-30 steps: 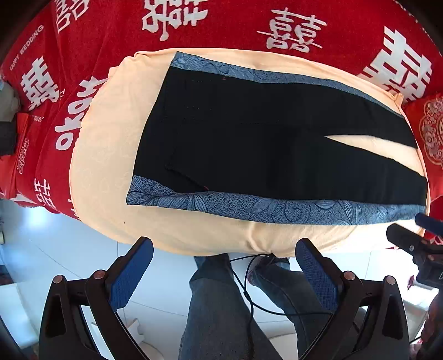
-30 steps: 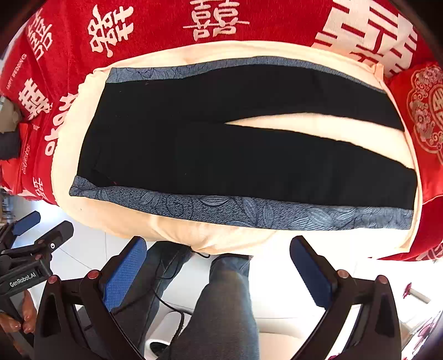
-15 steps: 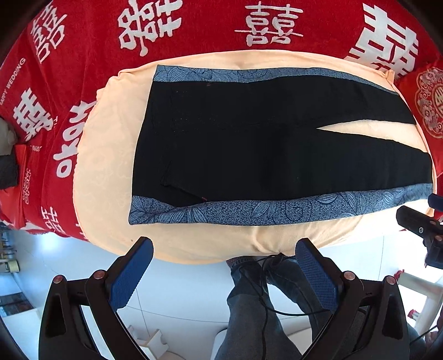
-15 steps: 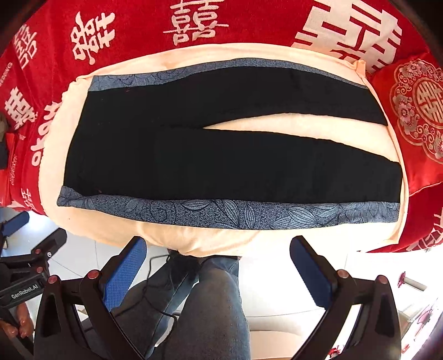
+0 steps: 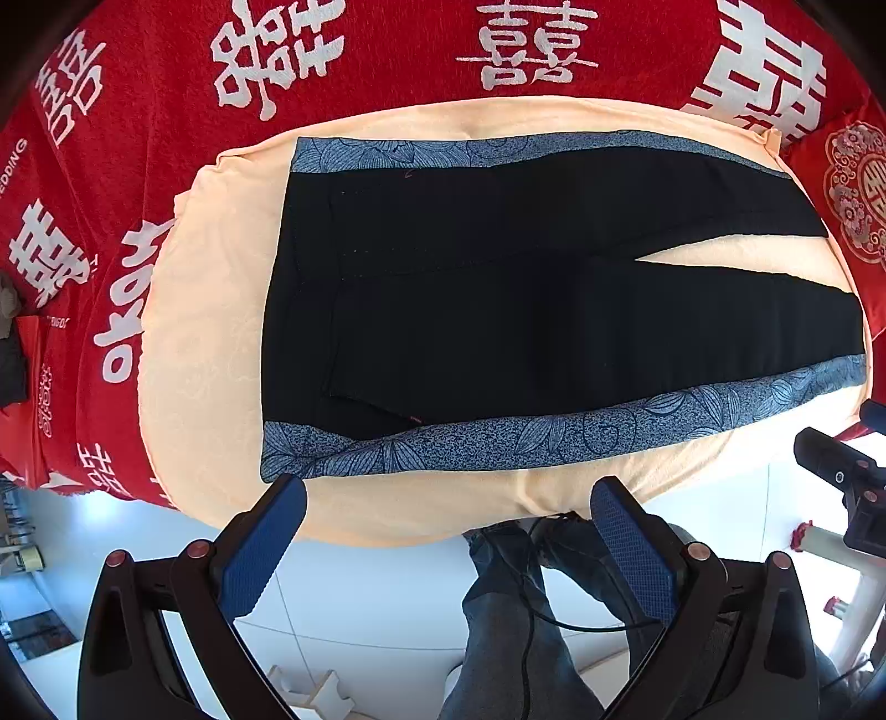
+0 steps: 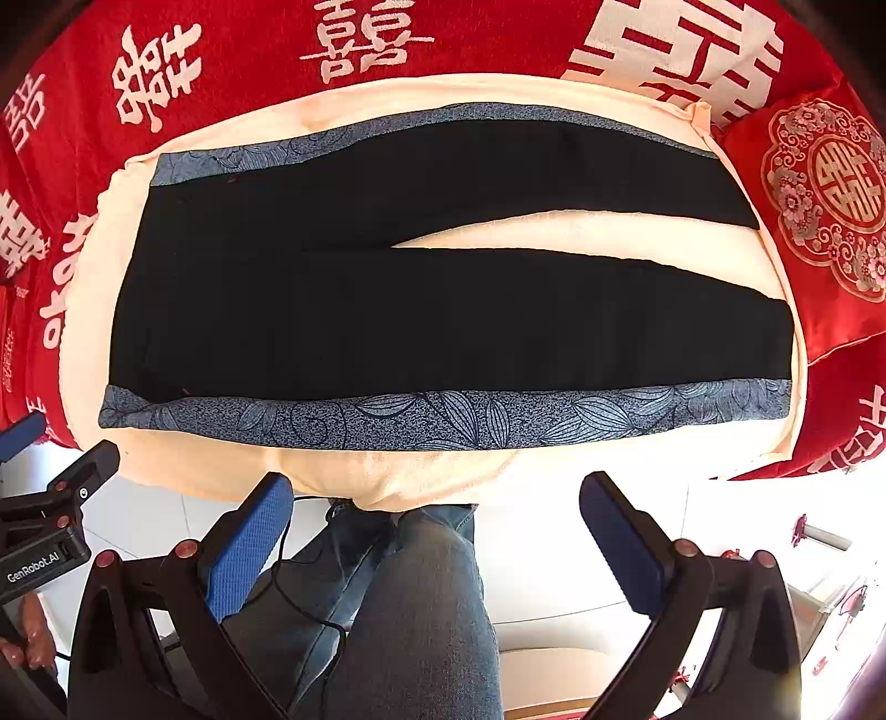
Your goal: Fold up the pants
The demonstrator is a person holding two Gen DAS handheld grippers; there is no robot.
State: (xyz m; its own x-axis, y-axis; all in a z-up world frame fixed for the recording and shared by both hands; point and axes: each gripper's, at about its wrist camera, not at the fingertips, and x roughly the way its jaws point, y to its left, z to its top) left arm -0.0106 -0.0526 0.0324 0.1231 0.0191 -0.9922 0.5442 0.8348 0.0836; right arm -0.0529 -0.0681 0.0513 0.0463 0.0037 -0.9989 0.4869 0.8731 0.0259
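Observation:
Black pants (image 5: 498, 310) with blue leaf-patterned side stripes lie flat and unfolded on a cream cloth (image 5: 210, 343), waist to the left, legs spread in a narrow V to the right. They also show in the right wrist view (image 6: 443, 315). My left gripper (image 5: 448, 498) is open and empty, hovering just off the near edge by the waist end. My right gripper (image 6: 437, 493) is open and empty, off the near edge by the middle of the near leg. Neither touches the pants.
The cream cloth (image 6: 387, 471) lies on a red bedspread (image 5: 387, 50) with white characters. A red embroidered cushion (image 6: 819, 210) sits at the right, by the leg ends. My jeans-clad legs (image 6: 421, 598) and a white floor are below the bed edge.
Both grippers have moved in toward the near edge of the bed, so the pants look larger and more centred. Both stay open. The pants have not moved.

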